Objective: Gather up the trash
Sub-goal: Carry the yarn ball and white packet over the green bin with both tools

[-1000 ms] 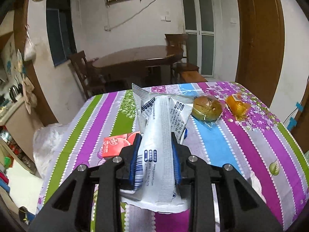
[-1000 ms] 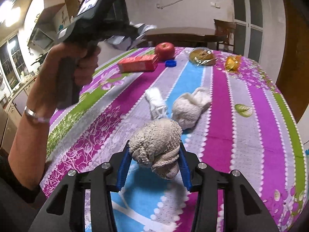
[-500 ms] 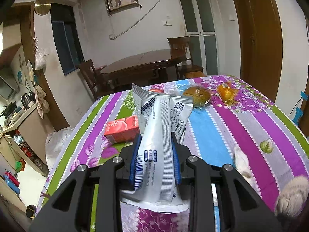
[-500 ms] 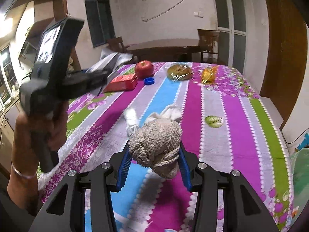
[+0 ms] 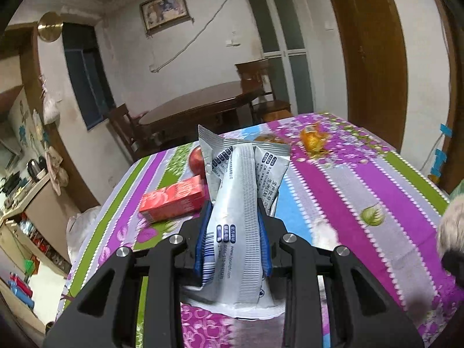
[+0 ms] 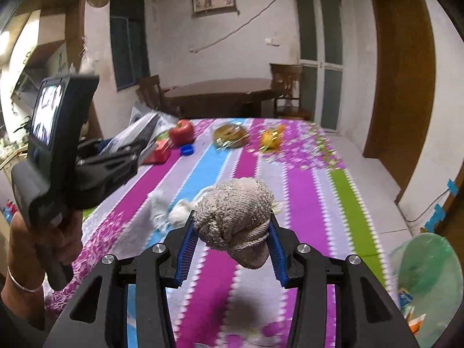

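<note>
My left gripper (image 5: 233, 243) is shut on a grey-white snack wrapper (image 5: 240, 211) and holds it above the striped tablecloth (image 5: 362, 185). It also shows in the right wrist view (image 6: 121, 150) at the left, held in a hand. My right gripper (image 6: 232, 240) is shut on a balled beige knitted sock (image 6: 235, 217), lifted above the table. A green-lined trash bin (image 6: 426, 275) stands on the floor at the lower right. White crumpled tissues (image 6: 165, 211) lie on the cloth.
On the table lie a red carton (image 5: 174, 200), a red apple (image 6: 181, 132), a blue cap (image 6: 186, 150), a wrapped bun (image 6: 229, 136) and an orange wrapper (image 6: 271, 140). A dark dining table (image 6: 220, 92) with chairs stands behind. A door (image 6: 403, 81) is at right.
Both grippers have risen and pulled back from the table with their loads. The right gripper has swung right, and the trash bin has come into its view.
</note>
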`<state>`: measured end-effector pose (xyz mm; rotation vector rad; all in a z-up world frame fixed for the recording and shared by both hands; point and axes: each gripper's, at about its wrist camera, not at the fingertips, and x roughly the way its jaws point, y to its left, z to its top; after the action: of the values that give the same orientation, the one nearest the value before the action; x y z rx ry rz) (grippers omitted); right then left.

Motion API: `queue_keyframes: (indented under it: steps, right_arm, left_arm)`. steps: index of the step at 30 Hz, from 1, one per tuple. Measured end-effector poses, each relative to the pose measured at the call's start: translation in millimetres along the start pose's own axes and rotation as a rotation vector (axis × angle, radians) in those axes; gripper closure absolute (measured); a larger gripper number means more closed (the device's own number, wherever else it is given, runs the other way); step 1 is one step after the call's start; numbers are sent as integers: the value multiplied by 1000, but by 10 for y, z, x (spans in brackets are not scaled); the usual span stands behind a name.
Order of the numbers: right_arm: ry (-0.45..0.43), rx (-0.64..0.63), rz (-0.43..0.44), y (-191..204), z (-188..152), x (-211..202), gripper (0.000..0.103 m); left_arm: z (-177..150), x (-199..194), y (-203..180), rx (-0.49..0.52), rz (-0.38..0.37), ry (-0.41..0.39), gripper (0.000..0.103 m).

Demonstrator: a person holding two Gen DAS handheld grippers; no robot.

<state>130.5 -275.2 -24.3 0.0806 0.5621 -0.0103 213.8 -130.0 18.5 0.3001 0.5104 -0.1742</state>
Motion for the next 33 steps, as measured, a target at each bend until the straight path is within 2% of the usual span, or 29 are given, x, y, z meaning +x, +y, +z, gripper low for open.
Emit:
queue_keyframes:
  steps: [5, 13, 16, 33]
  right_arm:
    - [-31, 18, -74, -306, 72, -210, 57]
    - [-69, 94, -186, -921, 94, -601, 57]
    - [-80, 124, -226, -1146, 60, -749, 57]
    - [-55, 237, -444, -2329, -344, -1433, 56]
  left_arm:
    - [140, -128, -294, 39, -63, -33, 75]
    - [372, -355, -998, 123, -199, -82, 75]
    - [386, -396, -1224, 144, -264, -74, 75]
    - [297, -542, -2257, 294, -432, -56, 75]
